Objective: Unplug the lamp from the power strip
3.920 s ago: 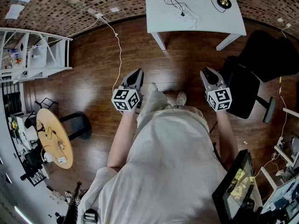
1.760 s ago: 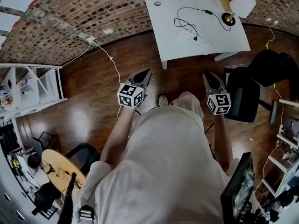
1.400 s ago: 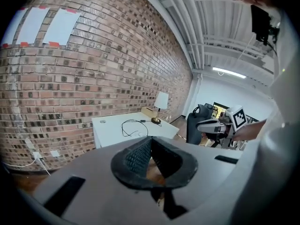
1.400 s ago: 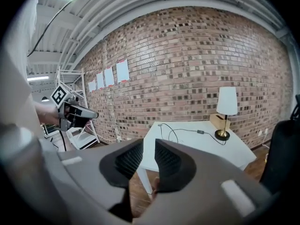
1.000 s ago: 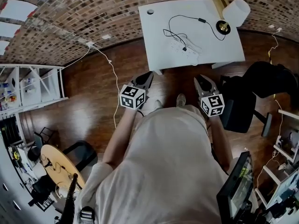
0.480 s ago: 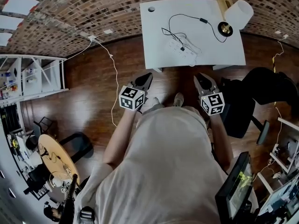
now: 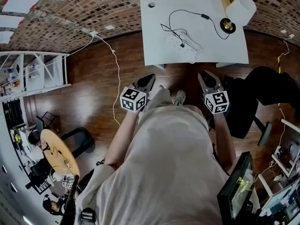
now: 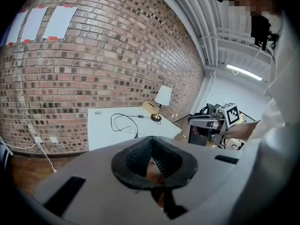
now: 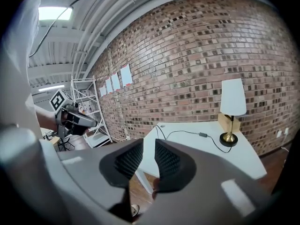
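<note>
Overhead, the lamp (image 7: 239, 11) stood at the far right corner of the desk (image 7: 159, 50), its cord (image 7: 205, 17) looping to the power strip (image 7: 182, 46) mid-desk. Short of the desk, above the floor (image 7: 93, 93), the left gripper (image 7: 149, 78) had its jaws together at the tips and the right gripper (image 7: 206, 75) had its slightly apart, both empty

Brass lamp (image 7: 236, 13), white shade, upright; black cord (image 7: 205, 16) plugged into white power strip (image 7: 183, 47).
</note>
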Tool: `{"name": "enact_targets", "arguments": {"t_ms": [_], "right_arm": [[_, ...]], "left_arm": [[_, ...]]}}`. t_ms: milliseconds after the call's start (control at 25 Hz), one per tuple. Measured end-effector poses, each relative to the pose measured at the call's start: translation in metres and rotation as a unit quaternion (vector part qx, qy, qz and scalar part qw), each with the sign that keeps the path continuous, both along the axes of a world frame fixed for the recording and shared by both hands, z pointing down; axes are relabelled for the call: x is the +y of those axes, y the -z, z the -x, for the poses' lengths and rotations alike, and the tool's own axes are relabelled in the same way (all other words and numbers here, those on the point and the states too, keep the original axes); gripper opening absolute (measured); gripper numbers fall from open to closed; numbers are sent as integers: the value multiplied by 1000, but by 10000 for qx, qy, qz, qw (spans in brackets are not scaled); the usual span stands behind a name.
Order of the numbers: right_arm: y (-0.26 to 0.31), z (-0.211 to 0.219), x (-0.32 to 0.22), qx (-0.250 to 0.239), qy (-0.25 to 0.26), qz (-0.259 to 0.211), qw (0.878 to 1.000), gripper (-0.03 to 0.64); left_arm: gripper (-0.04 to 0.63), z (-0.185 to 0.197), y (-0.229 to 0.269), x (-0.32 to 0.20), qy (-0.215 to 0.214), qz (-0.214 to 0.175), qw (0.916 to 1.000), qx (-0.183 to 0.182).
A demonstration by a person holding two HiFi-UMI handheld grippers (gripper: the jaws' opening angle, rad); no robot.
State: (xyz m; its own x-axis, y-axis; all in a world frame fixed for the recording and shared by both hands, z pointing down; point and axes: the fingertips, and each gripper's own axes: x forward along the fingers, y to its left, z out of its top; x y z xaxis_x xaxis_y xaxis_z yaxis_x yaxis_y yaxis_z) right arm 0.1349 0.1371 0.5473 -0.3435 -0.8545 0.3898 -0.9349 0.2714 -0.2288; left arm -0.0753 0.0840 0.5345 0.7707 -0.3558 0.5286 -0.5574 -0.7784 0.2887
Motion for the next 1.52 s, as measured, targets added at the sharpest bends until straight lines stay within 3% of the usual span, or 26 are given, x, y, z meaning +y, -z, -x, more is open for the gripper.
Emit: {"name": "enact_targets", "arguments": {"t_ms": [400,600,960,1160,1360,1520], "right_arm": [[-7,4,-16,-63,-36,97,9999,64],[-9,4,-30,-39,-223,198,9995,64],[-2,-8,-70,198,-553,252,9980,64],[0,-9,-97,315,-570,244,9976,64],[1,-7,-121,364,-648,220,9970,64],[-2,-1,-137,467,-677,262,9963,64]], "left_arm": [[5,0,4,-16,-92,178,9997,108],[5,-7,-4,-36,-370,262,9989,115],[5,-36,15,-96,-881,-73,9957,288],[5,-38,10,-123,-987,-51,9944,361],[5,-45,-7,-131,-1523,-10,9879,289],[5,-46,-14,-149,-1679,44,9854,266]]}}
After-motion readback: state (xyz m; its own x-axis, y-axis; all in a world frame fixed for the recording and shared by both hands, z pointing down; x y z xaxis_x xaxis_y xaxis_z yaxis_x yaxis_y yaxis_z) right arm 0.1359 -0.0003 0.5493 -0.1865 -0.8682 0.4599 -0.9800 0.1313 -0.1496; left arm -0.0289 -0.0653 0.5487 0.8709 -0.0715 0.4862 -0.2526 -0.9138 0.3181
